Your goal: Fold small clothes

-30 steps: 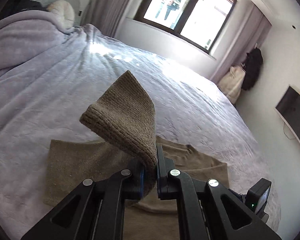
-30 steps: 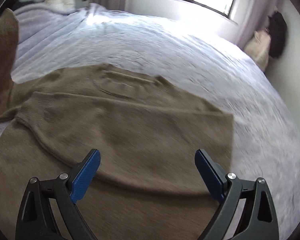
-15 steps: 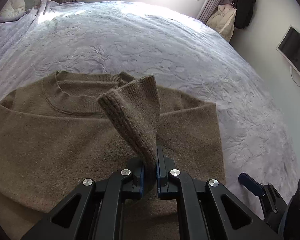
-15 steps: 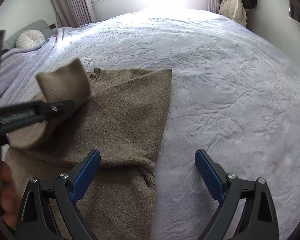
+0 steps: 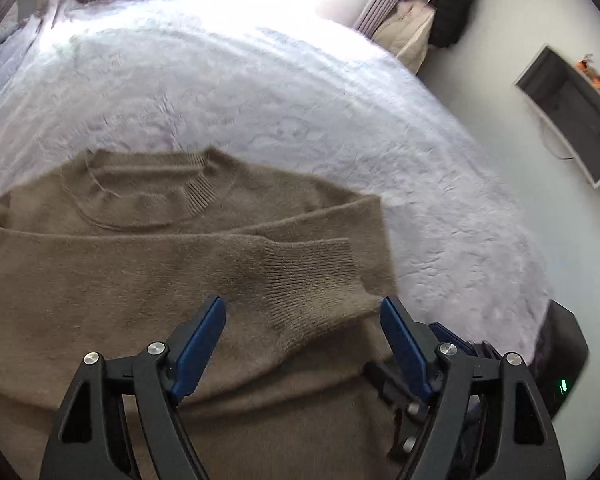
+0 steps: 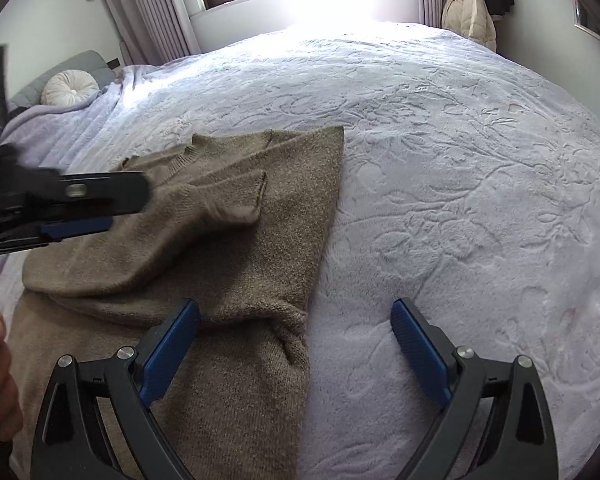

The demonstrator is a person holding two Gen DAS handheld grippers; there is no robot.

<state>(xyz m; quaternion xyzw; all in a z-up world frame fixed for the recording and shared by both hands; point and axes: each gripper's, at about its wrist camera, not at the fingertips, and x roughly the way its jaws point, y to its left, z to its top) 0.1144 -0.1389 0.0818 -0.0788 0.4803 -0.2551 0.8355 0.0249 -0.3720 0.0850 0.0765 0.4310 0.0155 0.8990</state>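
The brown sweater lies flat on the bed, collar at the far end, its long axis running near to far. The left gripper, whose jaws have just been opening, stands spread over the ribbed cuff of the sleeve laid across the chest. The right gripper, spread and empty, hovers at the sweater's folded right edge, nearer the hem.

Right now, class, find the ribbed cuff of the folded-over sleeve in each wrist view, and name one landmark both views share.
Left wrist view: the ribbed cuff lies lower centre on the brown sweater, just beyond the open left gripper.
Right wrist view: the cuff sits left of centre, on the sweater's chest.
Shared landmark: the cream coat hanging by the curtain.
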